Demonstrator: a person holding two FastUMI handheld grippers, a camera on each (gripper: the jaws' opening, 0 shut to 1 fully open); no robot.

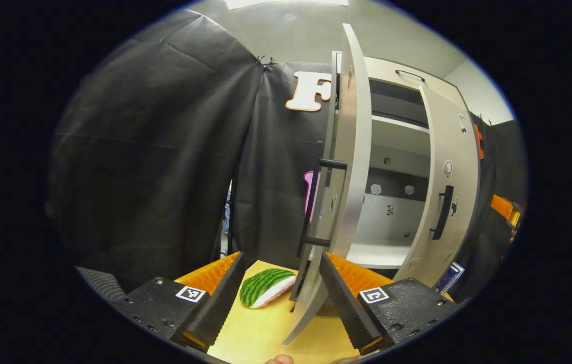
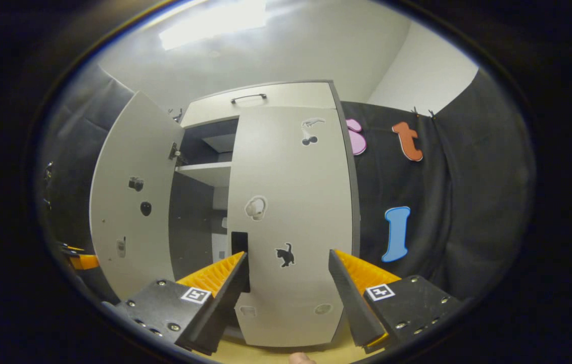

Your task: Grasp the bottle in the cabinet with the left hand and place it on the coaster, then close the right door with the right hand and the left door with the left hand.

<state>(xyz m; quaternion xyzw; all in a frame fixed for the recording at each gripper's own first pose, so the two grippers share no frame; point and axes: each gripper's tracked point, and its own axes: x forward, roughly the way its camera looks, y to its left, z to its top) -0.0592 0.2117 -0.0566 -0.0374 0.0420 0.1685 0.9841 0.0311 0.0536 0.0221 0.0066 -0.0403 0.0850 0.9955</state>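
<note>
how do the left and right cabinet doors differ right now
The left door stands swung wide open; the right door is nearly closed against the cabinet. The left door's handle sits between the left tongs; the right tongs face the right door's front. Both are pale grey with small stickers.

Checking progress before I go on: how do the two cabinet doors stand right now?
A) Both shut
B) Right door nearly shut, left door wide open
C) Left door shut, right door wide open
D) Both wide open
B: in the right gripper view the right door lies almost flat across the cabinet front, while the left door swings out wide, with the shelf showing in the gap between them.
</note>
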